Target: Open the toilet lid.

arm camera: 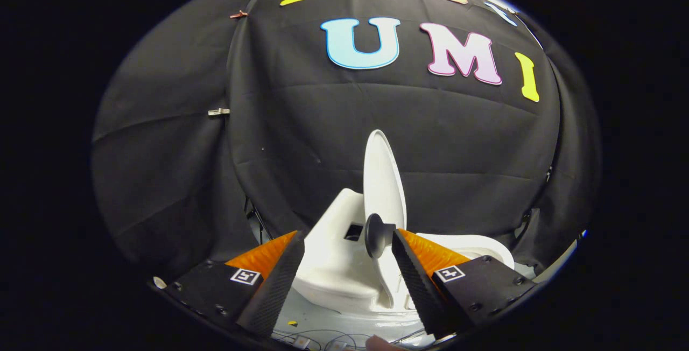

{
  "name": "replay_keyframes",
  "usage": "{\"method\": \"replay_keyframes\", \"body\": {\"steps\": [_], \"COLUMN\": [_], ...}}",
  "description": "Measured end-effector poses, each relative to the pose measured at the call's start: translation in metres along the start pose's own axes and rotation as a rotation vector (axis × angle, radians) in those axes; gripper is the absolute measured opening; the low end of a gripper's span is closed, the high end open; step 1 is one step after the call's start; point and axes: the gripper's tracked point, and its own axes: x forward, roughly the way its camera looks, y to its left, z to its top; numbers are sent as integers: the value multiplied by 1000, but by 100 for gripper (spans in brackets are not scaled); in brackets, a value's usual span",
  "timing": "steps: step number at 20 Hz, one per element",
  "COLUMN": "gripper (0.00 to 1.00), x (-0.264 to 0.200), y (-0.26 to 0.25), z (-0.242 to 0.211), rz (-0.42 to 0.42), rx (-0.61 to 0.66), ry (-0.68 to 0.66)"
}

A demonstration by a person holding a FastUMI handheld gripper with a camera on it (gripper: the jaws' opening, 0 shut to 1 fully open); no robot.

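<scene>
At the lower centre of the frame the glossy white plastic toilet lid (381, 176) stood raised nearly upright, seemingly light, stiff and slippery, best handled by its round black knob (377, 235), which sat between the spread jaws of the gripper (347, 243), unpinched.

lid (381, 178) upright, knob (377, 235) btwn claw (347, 240) fingers

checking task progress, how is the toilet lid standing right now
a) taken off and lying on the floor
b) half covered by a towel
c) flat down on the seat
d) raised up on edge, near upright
d: the toilet lid stands raised, near upright above the bowl, with its dark knob just ahead of the open gripper, whose fingers touch nothing.
</scene>
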Motion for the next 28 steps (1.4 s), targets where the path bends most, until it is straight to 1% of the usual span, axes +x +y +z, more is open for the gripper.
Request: {"method": "replay_keyframes", "body": {"steps": [3, 6, 9, 12, 17, 22, 24, 26, 28], "gripper": [100, 100, 99, 99, 99, 99, 99, 99, 99], "x": [-11, -25, -41, -52, -70, -80, -82, -82, -82], "y": [1, 9, 0, -18, -74, -152, -181, -217, -247], "z": [38, 65, 95, 114, 123, 109, 99, 90, 77], "rz": [29, 99, 137, 150, 136, 91, 79, 41, 24], "rx": [26, 64, 82, 67, 46, 36, 47, 61, 86], "ry": [-91, -133, -199, -245, -297, -320, -330, -326, -314]}}
